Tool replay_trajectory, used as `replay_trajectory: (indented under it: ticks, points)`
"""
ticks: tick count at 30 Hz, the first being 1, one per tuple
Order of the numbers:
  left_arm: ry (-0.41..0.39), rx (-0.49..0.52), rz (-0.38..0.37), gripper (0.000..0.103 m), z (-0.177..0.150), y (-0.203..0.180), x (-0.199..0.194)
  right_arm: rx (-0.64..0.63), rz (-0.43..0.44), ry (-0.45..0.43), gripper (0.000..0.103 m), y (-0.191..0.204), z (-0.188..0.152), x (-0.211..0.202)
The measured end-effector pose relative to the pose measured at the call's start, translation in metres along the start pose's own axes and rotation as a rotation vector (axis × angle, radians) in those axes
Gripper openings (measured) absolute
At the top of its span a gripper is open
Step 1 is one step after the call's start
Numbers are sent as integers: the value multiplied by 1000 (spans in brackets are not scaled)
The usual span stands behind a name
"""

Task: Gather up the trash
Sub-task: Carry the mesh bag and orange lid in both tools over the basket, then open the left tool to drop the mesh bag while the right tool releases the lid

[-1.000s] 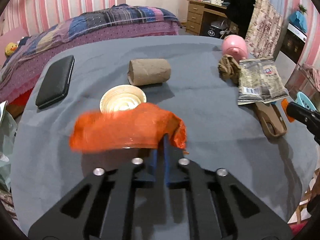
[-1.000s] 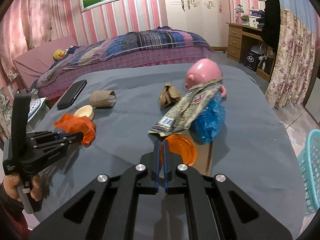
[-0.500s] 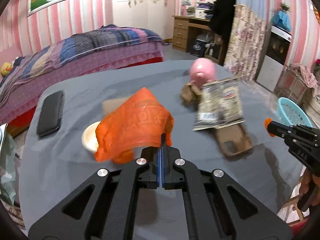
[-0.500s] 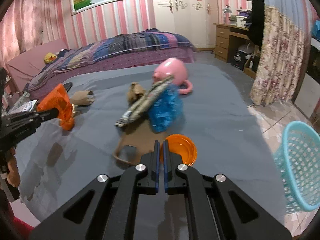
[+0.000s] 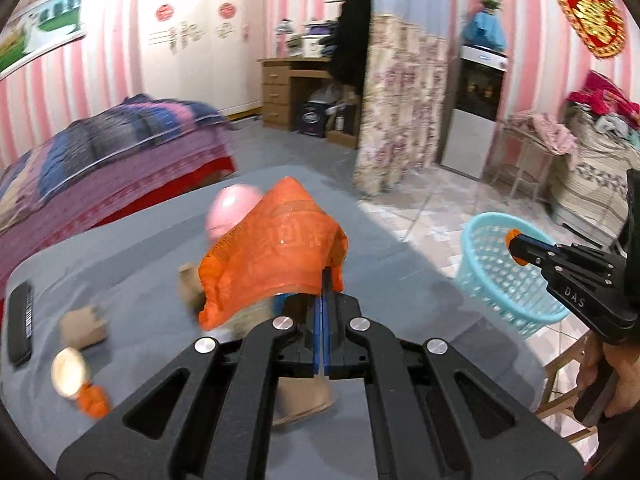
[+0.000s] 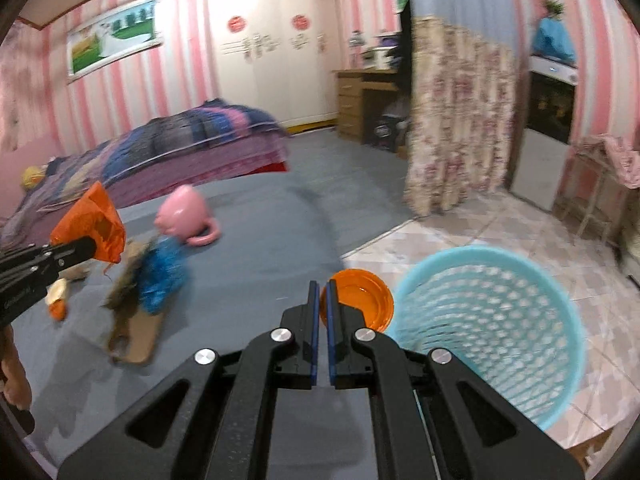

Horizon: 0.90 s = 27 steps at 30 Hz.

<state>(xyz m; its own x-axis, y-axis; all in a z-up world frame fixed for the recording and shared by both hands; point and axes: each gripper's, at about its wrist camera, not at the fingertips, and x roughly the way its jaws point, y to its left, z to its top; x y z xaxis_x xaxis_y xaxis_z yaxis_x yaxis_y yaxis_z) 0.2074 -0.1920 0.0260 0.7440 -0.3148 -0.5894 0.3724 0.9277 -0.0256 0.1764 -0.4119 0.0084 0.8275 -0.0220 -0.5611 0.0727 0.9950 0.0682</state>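
1. You are carrying two pieces at once. Your left gripper point(image 5: 322, 292) is clamped on a crumpled orange plastic wrapper point(image 5: 276, 252), and your right gripper point(image 6: 322, 300) is pinched on the rim of a shallow round orange plastic lid point(image 6: 360, 298).
2. Nothing is showing inside the pale blue perforated plastic basket point(image 6: 532, 280) yet, though its floor is blurred, so I may be missing something.
3. The basket is standing on the tiled floor just ahead and to the right of your right fingertips; from your left gripper it is sitting well off to the right.
4. The lid is jutting right of the right jaws, its hollow face turned toward the camera, with no long axis to speak of.
5. The wrapper is rising from the left jaws and draping leftward, its peak pointing up and its long axis slanting from lower left to upper right.
6. Behind, left of both grippers, a blue crinkled bag point(image 6: 162, 276), a brown cardboard piece point(image 6: 136, 338) and a brown paper roll point(image 5: 83, 327) are lying on the grey table point(image 6: 248, 260), waiting for collection.
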Motion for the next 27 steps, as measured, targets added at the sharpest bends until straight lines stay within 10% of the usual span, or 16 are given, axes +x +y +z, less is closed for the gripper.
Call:
replay_trajectory:
  ticks: [27]
  points:
    - [35,252,-284,0,24,-200,114,256,-269,-17,4,-178,-13,-21]
